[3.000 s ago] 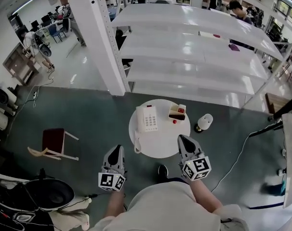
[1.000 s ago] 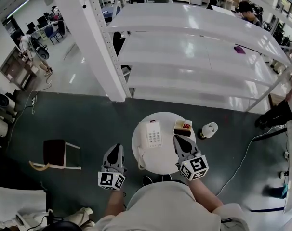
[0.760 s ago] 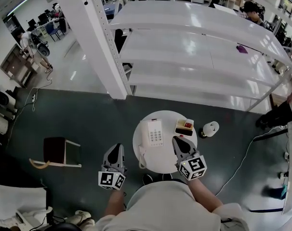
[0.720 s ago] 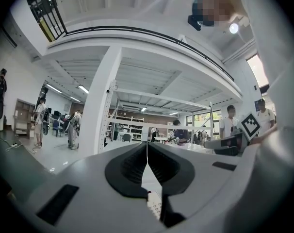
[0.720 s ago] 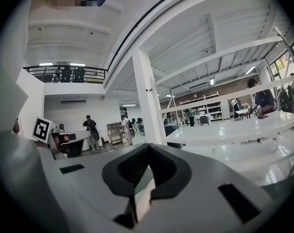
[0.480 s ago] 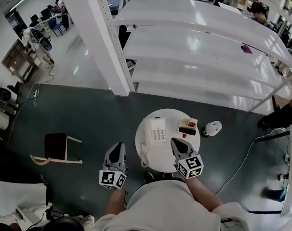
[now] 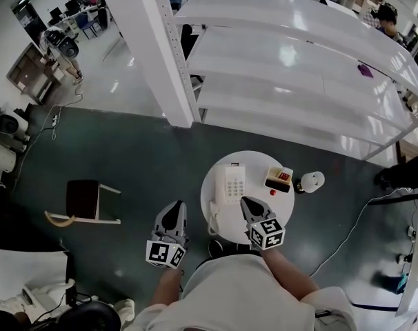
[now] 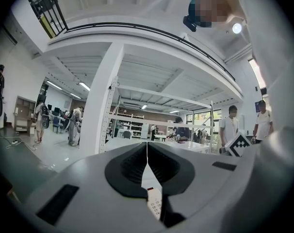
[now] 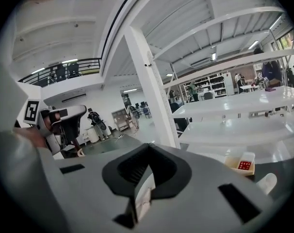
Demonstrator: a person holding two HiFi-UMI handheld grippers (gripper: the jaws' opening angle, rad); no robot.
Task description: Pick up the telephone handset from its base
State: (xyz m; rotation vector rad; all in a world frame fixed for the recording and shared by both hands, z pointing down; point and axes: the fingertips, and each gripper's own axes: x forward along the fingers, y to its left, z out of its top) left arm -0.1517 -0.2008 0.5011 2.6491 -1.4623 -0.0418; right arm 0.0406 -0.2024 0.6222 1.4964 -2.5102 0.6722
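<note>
A white telephone [image 7: 234, 183] with a keypad lies on the round white table [image 7: 264, 209]. Its handset [image 7: 214, 216] rests along the base's left side, its cord trailing at the table's near edge. My right gripper [image 7: 245, 201] is shut and empty, hovering over the table's near part just right of the phone. Off the table's left side, over the dark floor, my left gripper [image 7: 174, 207] is also shut and empty. The phone's keypad [image 8: 154, 205] peeks through below the shut jaws in the left gripper view. A sliver of the phone [image 9: 142, 198] shows the same way in the right gripper view.
A tan box with a red face [image 7: 279, 178] and a small red ball [image 7: 272, 192] sit on the table's right part. A white lamp-like object [image 7: 311, 181] stands just right of the table. White shelving [image 7: 299, 67] and a pillar [image 7: 161, 54] rise behind; a stool [image 7: 85, 200] stands left.
My right gripper has come down and in over the table's near part, closer to the phone. The left gripper has hardly moved. The head view has shifted, so the table sits further right.
</note>
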